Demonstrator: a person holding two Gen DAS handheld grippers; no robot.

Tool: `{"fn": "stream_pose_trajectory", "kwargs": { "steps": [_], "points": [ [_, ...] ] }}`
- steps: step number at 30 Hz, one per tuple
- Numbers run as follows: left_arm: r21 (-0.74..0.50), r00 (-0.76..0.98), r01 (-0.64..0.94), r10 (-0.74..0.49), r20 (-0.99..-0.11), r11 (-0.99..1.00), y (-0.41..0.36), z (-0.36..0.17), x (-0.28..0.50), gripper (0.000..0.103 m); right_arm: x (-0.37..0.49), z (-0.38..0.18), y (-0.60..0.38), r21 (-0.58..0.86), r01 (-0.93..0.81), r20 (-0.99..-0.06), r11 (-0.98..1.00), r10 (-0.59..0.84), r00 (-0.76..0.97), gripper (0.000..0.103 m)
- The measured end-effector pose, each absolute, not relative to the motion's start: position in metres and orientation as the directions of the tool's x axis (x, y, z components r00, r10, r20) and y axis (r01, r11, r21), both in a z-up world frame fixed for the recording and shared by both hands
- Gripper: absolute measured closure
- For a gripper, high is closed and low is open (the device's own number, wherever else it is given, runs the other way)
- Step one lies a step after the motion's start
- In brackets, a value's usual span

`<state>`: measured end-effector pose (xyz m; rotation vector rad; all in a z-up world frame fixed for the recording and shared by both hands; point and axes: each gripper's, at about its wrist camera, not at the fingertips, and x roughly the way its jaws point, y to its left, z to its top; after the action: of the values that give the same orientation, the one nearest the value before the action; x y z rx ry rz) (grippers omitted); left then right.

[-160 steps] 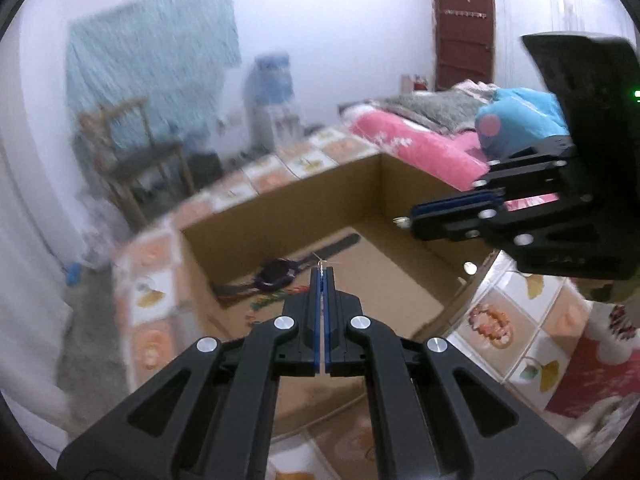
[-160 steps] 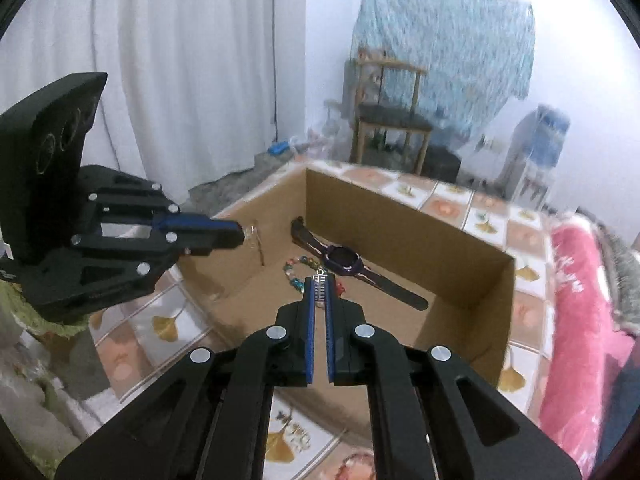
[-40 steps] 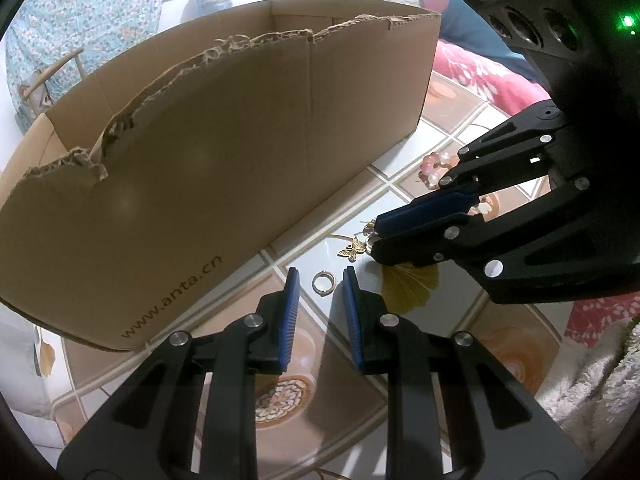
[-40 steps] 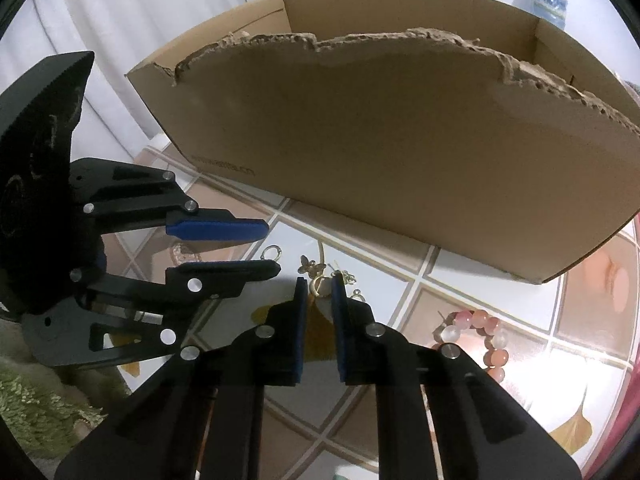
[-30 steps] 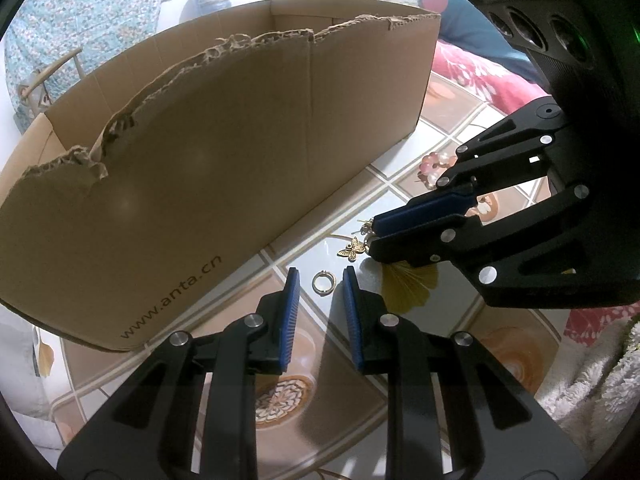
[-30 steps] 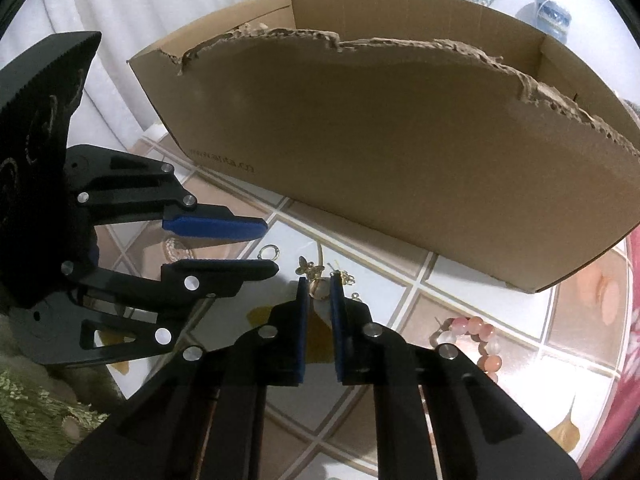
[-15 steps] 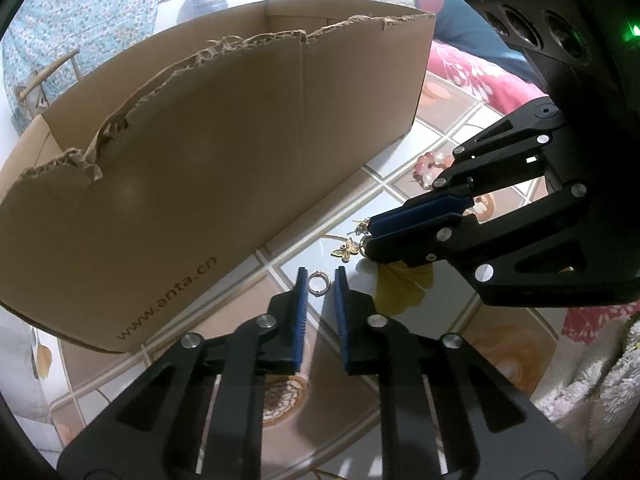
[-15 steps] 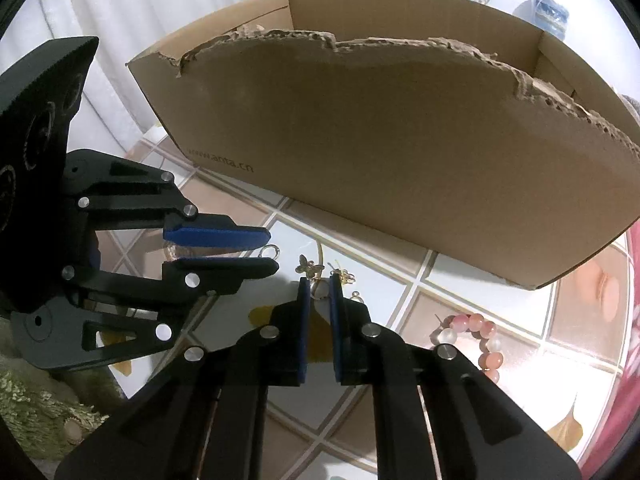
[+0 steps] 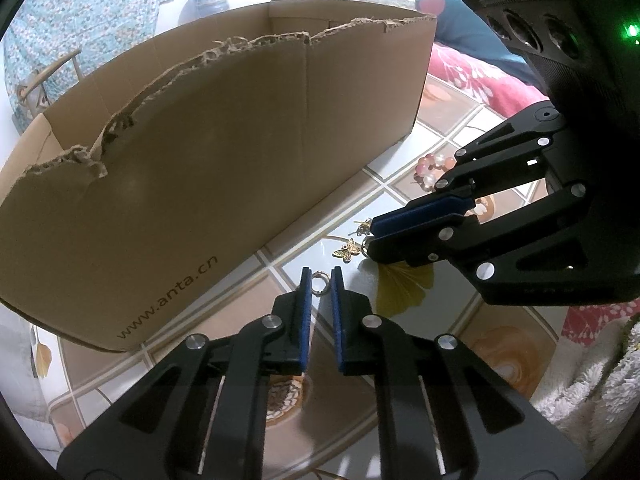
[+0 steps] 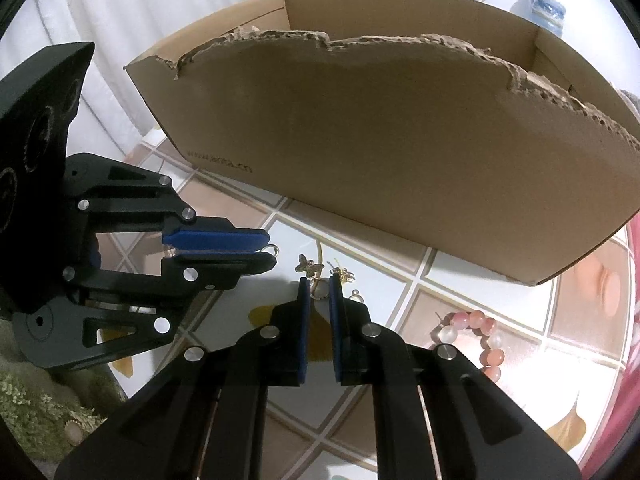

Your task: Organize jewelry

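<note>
Left gripper [image 9: 320,276] narrowed since a second ago, pads now flanking the ring [image 9: 319,282], right gripper [image 10: 319,286] likewise narrowed around an earring [image 10: 320,290], box [image 9: 208,152] unmoved.

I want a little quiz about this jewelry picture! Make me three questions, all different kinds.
1. True or false: the pink bead bracelet lies inside the cardboard box.
2. Which small piece sits between the fingers of the left gripper? A) gold ring B) butterfly charm C) watch
3. Fill in: the box stands on a ____ tabletop.

Key: 1 false, it lies on the tabletop outside the box. 2 A. 3 tiled.
</note>
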<state>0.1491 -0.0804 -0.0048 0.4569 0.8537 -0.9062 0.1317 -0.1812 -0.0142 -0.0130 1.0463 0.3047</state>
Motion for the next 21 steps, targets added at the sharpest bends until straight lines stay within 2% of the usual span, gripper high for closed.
{"fn": "stream_pose_trajectory", "kwargs": {
  "steps": [1, 21],
  "points": [
    [0.001, 0.332, 0.831, -0.494, -0.804, 0.556, -0.0811, -0.0047, 0.1495, 0.102, 0.1317, -0.0138, -0.1815, 0.133, -0.254, -0.852, 0.958, 0.241, 0.464, 0.094],
    [-0.028, 0.324, 0.811, -0.489, -0.810, 0.584, -0.0742, -0.0056, 0.1516, 0.102, 0.1334, -0.0122, -0.1861, 0.139, -0.253, -0.855, 0.957, 0.245, 0.457, 0.093]
  ]
}}
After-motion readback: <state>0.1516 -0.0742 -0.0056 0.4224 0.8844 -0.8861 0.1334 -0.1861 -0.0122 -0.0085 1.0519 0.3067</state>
